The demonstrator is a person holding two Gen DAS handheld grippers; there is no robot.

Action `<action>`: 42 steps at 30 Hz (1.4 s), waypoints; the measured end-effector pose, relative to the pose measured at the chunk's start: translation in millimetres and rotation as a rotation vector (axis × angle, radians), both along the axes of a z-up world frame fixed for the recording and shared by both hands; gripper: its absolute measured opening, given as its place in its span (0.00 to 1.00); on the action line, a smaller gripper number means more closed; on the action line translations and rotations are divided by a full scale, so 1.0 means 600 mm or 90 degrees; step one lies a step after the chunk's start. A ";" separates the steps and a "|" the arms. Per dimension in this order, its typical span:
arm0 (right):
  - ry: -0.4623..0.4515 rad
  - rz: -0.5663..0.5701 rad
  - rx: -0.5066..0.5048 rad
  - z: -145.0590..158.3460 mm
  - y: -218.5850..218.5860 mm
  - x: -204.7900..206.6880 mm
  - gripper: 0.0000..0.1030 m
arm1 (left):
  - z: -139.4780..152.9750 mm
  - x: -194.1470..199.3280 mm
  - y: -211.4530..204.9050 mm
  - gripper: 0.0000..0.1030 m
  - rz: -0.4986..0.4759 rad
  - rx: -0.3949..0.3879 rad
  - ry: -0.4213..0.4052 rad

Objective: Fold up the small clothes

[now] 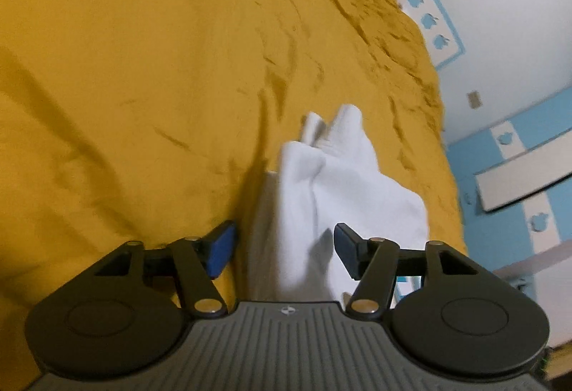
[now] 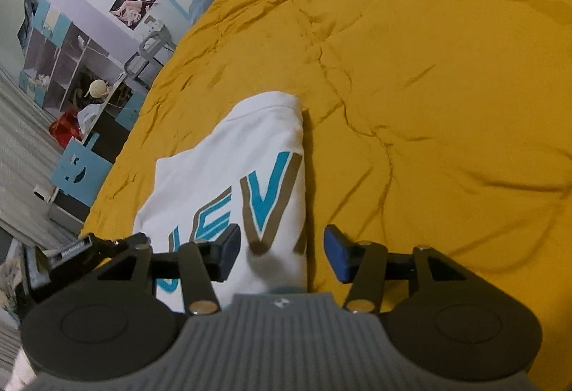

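A small white shirt lies bunched on the mustard-yellow bedspread. My left gripper is open, its jaws spread on either side of the shirt's near end, holding nothing. In the right wrist view the same shirt shows blue and tan letters and a folded right edge, on the bedspread. My right gripper is open and straddles that folded edge, holding nothing. The shirt's nearest part is hidden under both gripper bodies.
The bed's edge runs along the right in the left wrist view, with a white and blue wall beyond. In the right wrist view, shelves and a blue piece of furniture stand left of the bed.
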State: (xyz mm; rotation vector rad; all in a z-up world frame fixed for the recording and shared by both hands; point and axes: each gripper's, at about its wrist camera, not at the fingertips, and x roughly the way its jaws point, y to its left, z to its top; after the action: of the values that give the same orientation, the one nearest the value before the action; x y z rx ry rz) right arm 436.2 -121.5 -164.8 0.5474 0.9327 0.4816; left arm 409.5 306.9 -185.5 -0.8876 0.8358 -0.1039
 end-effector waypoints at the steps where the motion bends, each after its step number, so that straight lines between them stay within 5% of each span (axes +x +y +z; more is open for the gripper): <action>1: 0.004 0.003 0.007 -0.004 0.001 0.008 0.47 | -0.003 0.007 -0.001 0.68 -0.007 -0.008 -0.005; 5: 0.019 0.002 0.028 -0.024 0.008 0.042 0.47 | -0.014 0.039 -0.005 0.66 -0.034 -0.014 -0.007; 9: 0.039 -0.009 0.069 -0.047 0.011 0.082 0.42 | -0.027 0.067 -0.002 0.49 -0.052 -0.047 -0.028; 15: 0.056 -0.004 0.103 -0.073 0.028 0.124 0.35 | -0.037 0.105 -0.023 0.41 -0.080 -0.048 -0.029; 22: 0.059 -0.005 0.143 -0.077 0.023 0.132 0.11 | -0.012 0.080 -0.026 0.25 -0.072 -0.019 -0.050; 32: -0.111 0.033 0.100 0.087 0.036 0.057 0.08 | 0.144 -0.035 -0.077 0.23 -0.055 0.066 -0.195; 42: -0.274 0.060 0.089 0.273 0.006 -0.134 0.08 | 0.299 -0.233 -0.145 0.22 -0.007 0.105 -0.340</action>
State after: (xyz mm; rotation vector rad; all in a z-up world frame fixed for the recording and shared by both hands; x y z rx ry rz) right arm 355.6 -118.0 -0.9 0.5004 0.5159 0.7204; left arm 269.4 219.9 -6.1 -0.6546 0.3439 -0.2662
